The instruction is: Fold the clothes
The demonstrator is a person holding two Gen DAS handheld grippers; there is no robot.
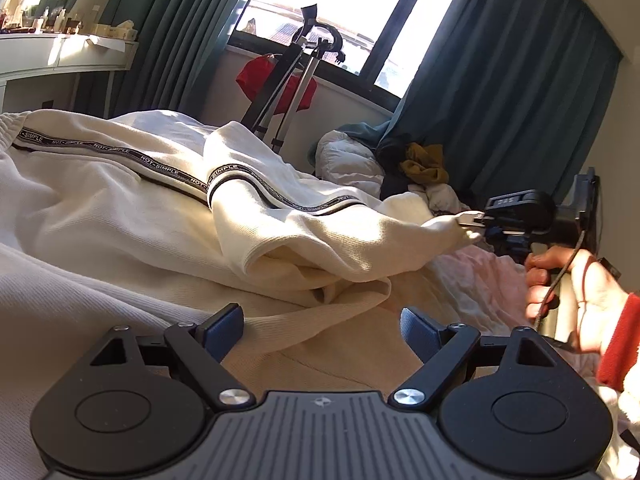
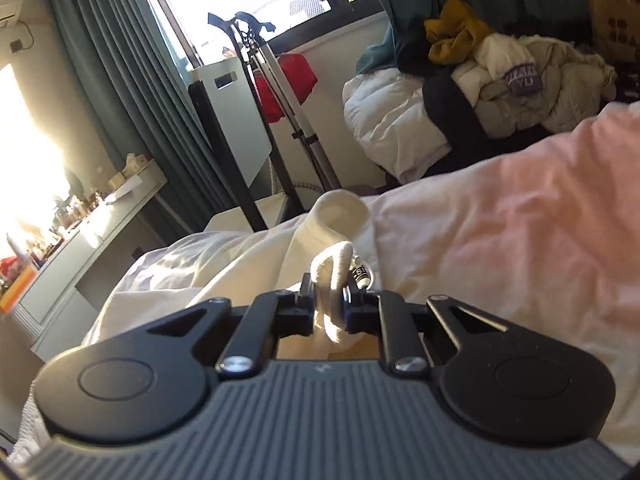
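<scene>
A cream sweatshirt (image 1: 168,184) with a black "NOT SIMPLE" tape stripe lies crumpled across the bed. My left gripper (image 1: 322,334) hovers low over its near fabric, blue pads wide apart and nothing between them. In the left wrist view my right gripper (image 1: 478,226) pinches the tip of the sweatshirt at the right and pulls it taut; a hand (image 1: 576,292) in a red cuff holds its handle. From the right wrist view, my right gripper (image 2: 329,312) is shut on a bunched cream fold (image 2: 332,276) with a small metal tag beside it.
A pink duvet (image 2: 520,216) covers the bed on the right. A pile of clothes (image 2: 500,68) with a mustard item sits by the teal curtains (image 1: 500,80). A black and silver stand (image 1: 288,80) with a red item rises behind the bed. A cluttered white desk (image 1: 60,56) stands far left.
</scene>
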